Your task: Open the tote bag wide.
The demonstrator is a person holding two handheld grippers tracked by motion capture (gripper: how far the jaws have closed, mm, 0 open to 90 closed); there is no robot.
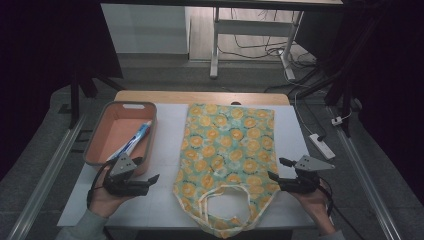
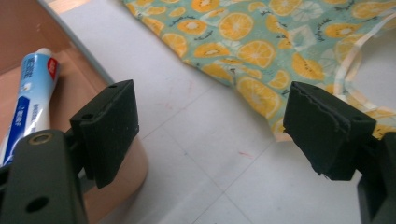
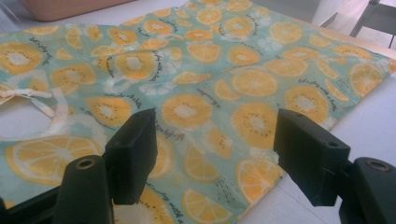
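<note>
A teal cloth bag printed with orange slices [image 1: 227, 150] lies flat on the white table top [image 1: 165, 135], its white-edged handle loop [image 1: 225, 202] toward the near edge. My left gripper [image 1: 150, 182] hovers open just left of the bag's lower left corner [image 2: 261, 100], jaws wide apart over bare table. On the other side, my right gripper [image 1: 277, 170] is open too, its jaws spread over the bag's right edge [image 3: 210, 135]. Neither holds anything.
A salmon-coloured tray [image 1: 92, 150] sits at the table's left with a blue and white tube [image 1: 132, 142] inside; its rounded corner lies right under my left gripper's jaw [image 2: 130, 168]. A white power strip [image 1: 322, 146] lies on the floor to the right.
</note>
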